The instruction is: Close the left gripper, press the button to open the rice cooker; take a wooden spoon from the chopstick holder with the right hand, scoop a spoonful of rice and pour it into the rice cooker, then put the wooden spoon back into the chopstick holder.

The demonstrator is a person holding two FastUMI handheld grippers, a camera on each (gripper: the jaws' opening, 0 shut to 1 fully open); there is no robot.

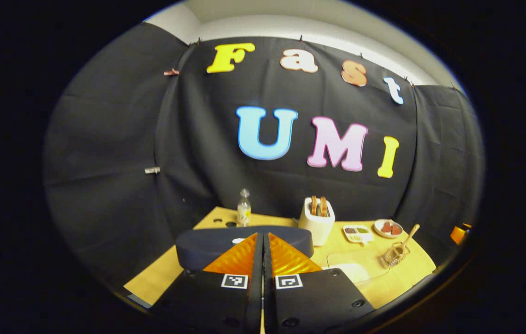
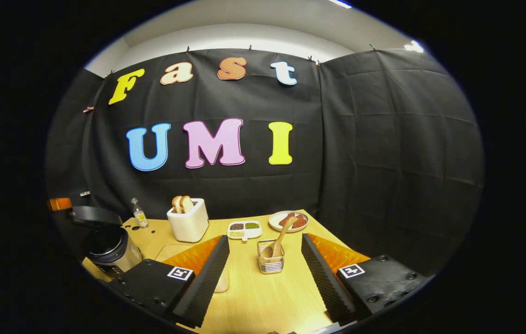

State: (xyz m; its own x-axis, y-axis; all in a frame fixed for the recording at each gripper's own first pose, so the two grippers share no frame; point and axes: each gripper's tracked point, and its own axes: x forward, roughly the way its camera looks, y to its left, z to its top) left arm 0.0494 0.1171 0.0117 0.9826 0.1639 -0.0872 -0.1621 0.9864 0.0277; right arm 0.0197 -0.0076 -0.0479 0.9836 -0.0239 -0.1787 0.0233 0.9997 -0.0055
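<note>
Table: light wood, carries everything below.
Cooker: at 9 o'clock in the right gripper view, lid up; in the left gripper view its dark lid sits just beyond the fingertips.
Left gripper: fingers pressed together, nothing between them.
Right gripper: fingers wide apart, holder in the gap farther off.
Toaster: white, bread in slots, 11 o'clock of holder.
Plate: 1 o'clock of holder.
Dish: sectioned, 12 o'clock of holder.
Holder: wire basket, centre table.
Spoon: wooden, stands in holder, handle leaning to 1 o'clock.
Bottle: small, 10 o'clock of toaster.
</note>
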